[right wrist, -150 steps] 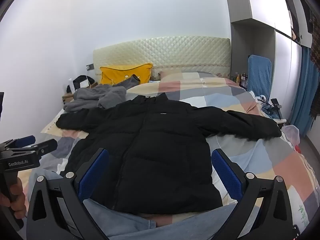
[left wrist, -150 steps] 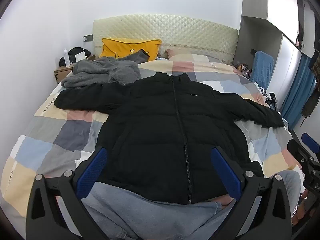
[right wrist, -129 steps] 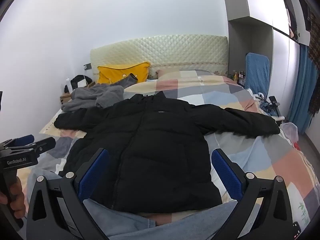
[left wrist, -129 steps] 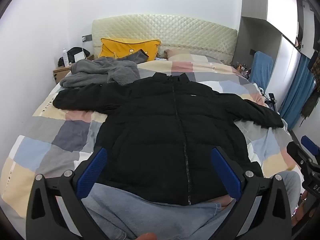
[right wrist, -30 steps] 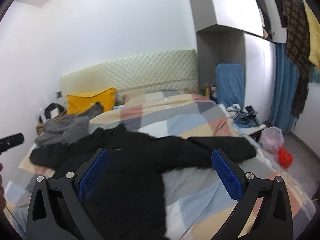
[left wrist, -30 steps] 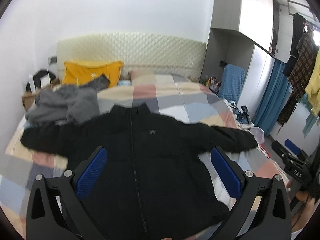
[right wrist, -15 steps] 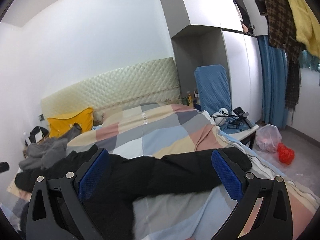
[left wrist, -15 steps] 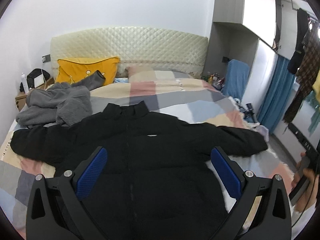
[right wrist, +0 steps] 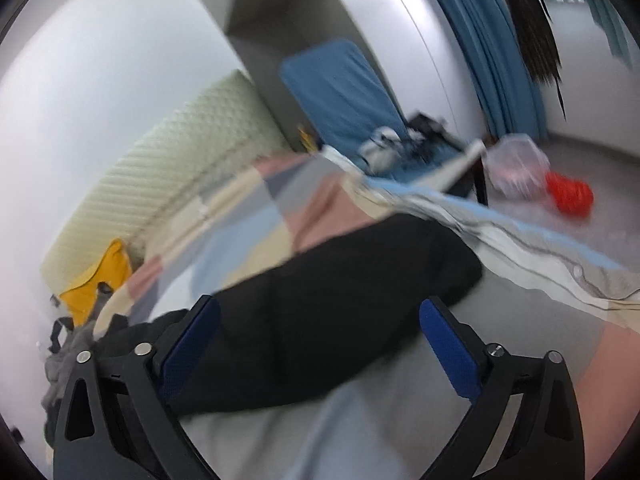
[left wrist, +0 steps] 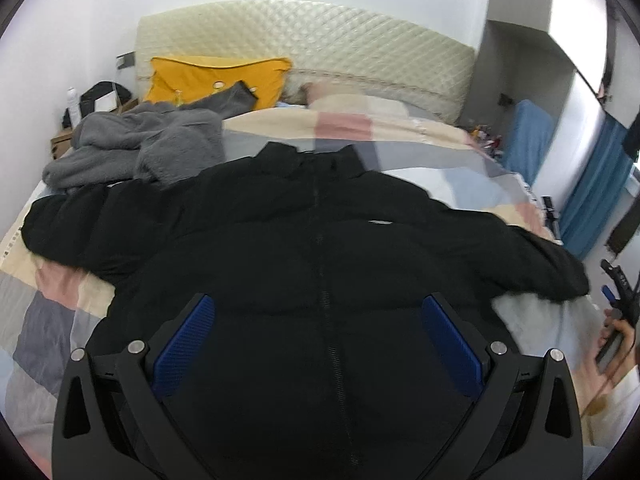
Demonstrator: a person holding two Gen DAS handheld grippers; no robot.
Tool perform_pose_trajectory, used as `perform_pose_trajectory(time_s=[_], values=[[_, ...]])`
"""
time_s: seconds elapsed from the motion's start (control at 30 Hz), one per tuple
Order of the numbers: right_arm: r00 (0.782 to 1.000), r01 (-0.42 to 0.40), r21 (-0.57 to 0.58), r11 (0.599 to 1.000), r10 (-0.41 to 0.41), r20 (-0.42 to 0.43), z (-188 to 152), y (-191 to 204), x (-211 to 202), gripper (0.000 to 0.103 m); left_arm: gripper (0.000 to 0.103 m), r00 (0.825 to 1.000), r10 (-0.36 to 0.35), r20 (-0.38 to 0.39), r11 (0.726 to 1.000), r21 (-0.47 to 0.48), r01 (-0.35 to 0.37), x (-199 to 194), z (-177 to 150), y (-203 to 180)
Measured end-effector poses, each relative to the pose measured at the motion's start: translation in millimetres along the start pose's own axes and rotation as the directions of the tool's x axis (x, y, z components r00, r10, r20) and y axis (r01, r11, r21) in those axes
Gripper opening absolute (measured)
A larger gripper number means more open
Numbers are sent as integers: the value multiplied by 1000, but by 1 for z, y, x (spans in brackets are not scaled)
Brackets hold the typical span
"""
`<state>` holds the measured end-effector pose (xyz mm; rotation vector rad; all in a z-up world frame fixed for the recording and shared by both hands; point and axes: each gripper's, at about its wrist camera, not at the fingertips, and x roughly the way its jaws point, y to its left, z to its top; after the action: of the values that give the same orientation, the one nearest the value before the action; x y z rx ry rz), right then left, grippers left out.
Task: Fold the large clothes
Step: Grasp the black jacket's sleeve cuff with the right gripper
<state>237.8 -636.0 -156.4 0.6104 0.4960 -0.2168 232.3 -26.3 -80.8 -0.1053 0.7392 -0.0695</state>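
Observation:
A black puffer jacket (left wrist: 320, 248) lies front up on the patchwork bed (left wrist: 52, 320), zipped, with both sleeves spread out. My left gripper (left wrist: 318, 340) hovers open over the jacket's chest with nothing between its blue pads (left wrist: 180, 344). In the blurred, tilted right wrist view, the jacket's right sleeve (right wrist: 340, 300) runs across the bed toward its edge. My right gripper (right wrist: 318, 344) is wide above that sleeve and its jaws are closing; the sleeve lies beyond the pads and they do not press on it. A hand holds the right gripper (left wrist: 618, 292) at the bed's right side.
A grey fleece garment (left wrist: 136, 148) is heaped by the jacket's left shoulder, in front of a yellow pillow (left wrist: 216, 80) and the quilted headboard (left wrist: 360, 40). Beyond the bed's right edge are a blue chair (right wrist: 344, 92), a clear bag (right wrist: 516, 164) and a red bag (right wrist: 568, 194).
Both grippers have come down toward the bed. The right one swung right from the jacket's body to the sleeve's end and rolled. The left one now sits closer over the chest.

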Motion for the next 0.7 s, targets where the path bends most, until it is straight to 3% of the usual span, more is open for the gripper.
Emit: perform_pose_trajectory(time_s=[0.13,0.2,0.33,0.57,0.7], values=[[997,25,233,972,-9,-71,-2,-58,33,87,103,999,-6,-37,1000,-30,5,22,-9,9],[996,30,283,959,-5,-88,-7,-71,46,84,103,998,-2,-60,1000,-24,0,32,-14,10],[997,45,281,959,-25,-75,-9,-68,64,83,103,995,-8,-97,1000,-8,7,47,-18,7],[1000,-5,269,963,13,-26,10,-56,96,82,103,997,11,-81,1000,-2,-12,49,-18,12],[999,6,231,973,2,-34,21,-47,108,79,103,996,25,-85,999,-22,-27,50,-19,23]])
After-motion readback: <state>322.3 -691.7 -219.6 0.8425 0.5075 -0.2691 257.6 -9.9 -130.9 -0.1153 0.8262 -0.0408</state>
